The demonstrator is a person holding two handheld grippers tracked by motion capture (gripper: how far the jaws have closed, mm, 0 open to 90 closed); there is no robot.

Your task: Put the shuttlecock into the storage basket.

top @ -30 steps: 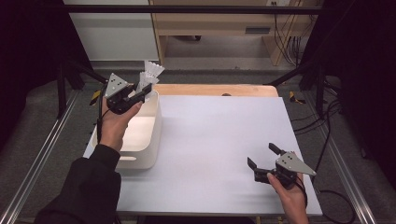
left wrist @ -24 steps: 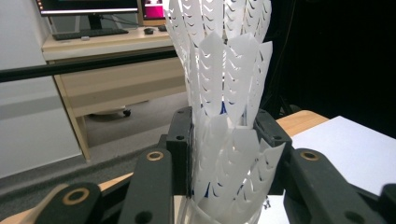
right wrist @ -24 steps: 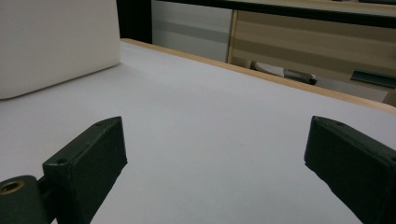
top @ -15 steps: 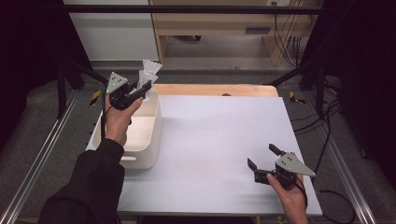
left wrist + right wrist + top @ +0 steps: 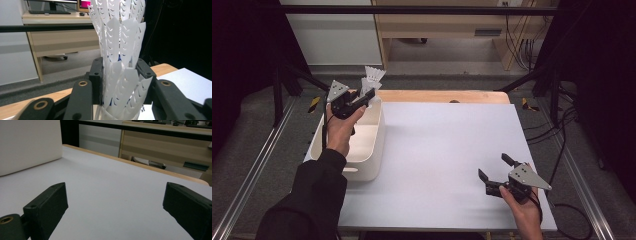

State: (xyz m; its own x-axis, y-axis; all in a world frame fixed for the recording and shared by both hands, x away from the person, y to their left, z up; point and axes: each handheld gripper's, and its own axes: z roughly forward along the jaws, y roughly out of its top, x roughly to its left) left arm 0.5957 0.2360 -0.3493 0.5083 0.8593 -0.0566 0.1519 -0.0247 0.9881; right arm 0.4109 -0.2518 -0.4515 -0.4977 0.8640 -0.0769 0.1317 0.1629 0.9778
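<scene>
Black sleeve [image 5: 307, 200], black screwed jaws

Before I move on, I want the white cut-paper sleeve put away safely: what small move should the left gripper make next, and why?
Probably lower it: the left gripper grips the white cut-paper sleeve over the far end of the white plastic bin, not yet inside.

We note a light wooden desk [image 5: 447, 25] beyond the white table [image 5: 452, 150], grey carpet floor [image 5: 257, 130], black curtains [image 5: 242, 45] on both sides.
</scene>
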